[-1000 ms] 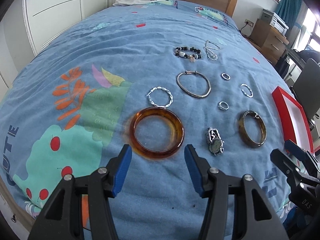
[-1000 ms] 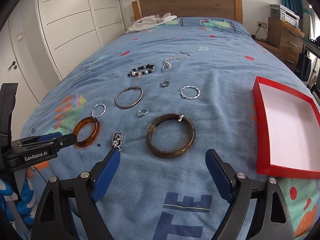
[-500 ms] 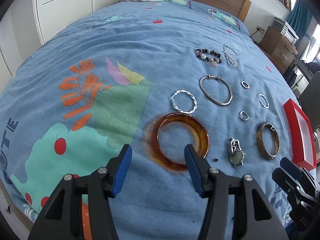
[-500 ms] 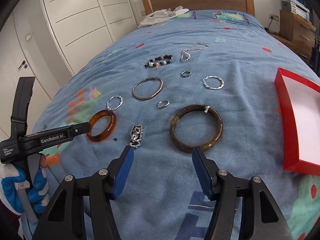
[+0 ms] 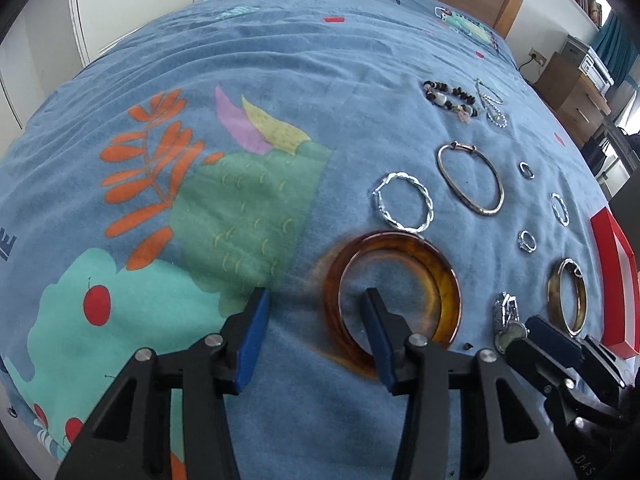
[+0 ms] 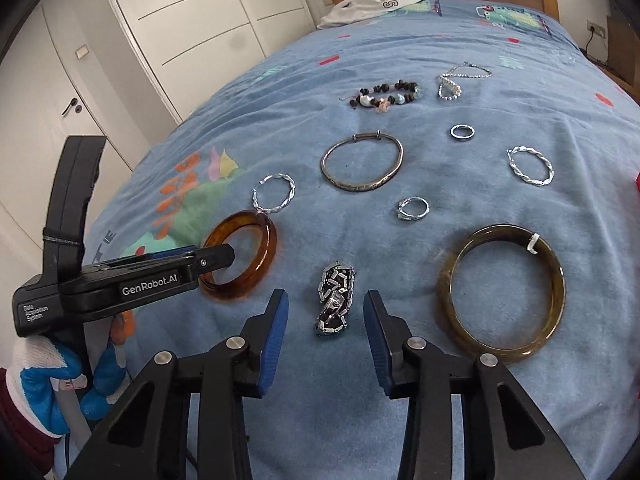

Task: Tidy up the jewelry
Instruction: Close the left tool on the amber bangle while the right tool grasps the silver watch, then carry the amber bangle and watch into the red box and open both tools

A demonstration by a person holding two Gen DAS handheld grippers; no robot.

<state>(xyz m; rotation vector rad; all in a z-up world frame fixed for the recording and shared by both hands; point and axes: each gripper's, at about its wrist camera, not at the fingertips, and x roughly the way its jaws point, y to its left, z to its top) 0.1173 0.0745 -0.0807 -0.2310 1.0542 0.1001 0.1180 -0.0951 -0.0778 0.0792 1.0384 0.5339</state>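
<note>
Jewelry lies spread on a blue bedspread. My left gripper (image 5: 316, 312) is open; its right finger reaches inside the amber bangle (image 5: 444, 280), its left finger is outside the bangle's left rim. The same bangle (image 6: 264, 248) and the left gripper (image 6: 216, 258) show in the right wrist view. My right gripper (image 6: 324, 316) is open with the metal watch (image 6: 336, 304) lying between its fingers. A dark olive bangle (image 6: 500, 292) lies to the right. The red box (image 5: 616, 276) stands at the right edge.
Farther back lie two twisted silver hoops (image 6: 276, 192) (image 6: 530, 166), a thin silver bangle (image 6: 362, 162), two rings (image 6: 414, 208) (image 6: 462, 132), a bead bracelet (image 6: 386, 94) and a chain (image 6: 456, 82). White clothes (image 6: 372, 4) lie by the headboard.
My left gripper moved forward and left, so its right finger now sits inside the amber bangle. My right gripper moved left from the olive bangle and narrowed around the watch.
</note>
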